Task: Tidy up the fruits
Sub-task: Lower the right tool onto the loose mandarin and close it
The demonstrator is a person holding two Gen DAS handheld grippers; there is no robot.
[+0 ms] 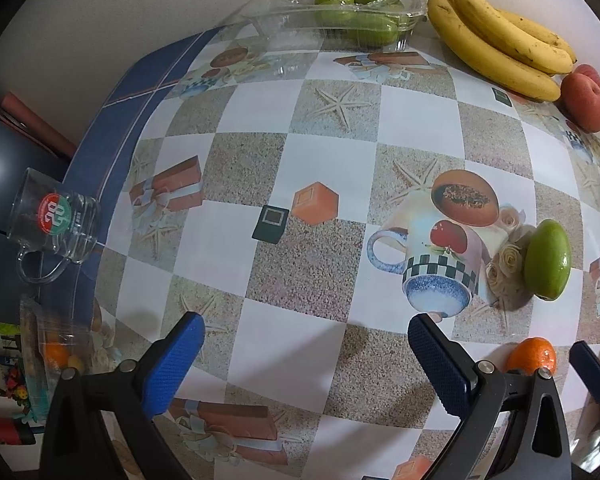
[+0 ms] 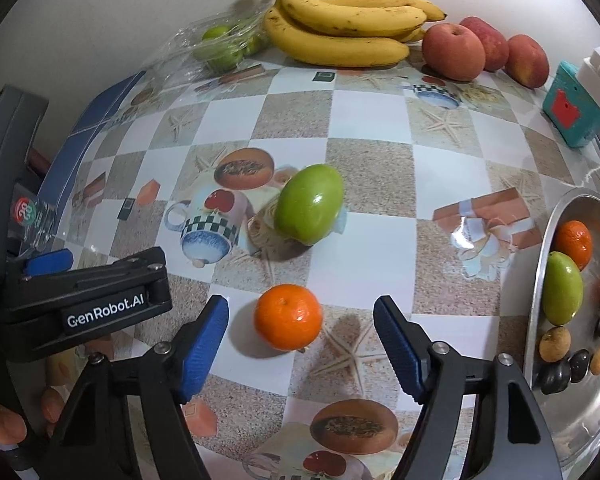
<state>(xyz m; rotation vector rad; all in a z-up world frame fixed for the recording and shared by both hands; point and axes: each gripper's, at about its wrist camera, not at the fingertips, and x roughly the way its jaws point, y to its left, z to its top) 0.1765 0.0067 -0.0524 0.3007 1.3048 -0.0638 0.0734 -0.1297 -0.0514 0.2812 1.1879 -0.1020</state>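
The small round orange mandarin sits on the checkered counter at twelve o'clock from the spread, empty right tool, between its fingers. The left tool, also spread and empty, is farther off.

Both views are evenly and fairly brightly lit from above. Soft shadows are cast beneath the green fruit and the orange. Glare is seen on the metal tray and the clear plastic box. Strong fisheye bending is shown on the checked worktop, with dark vignetted corners. Focus is sharp centrally and slightly softened at the rims.
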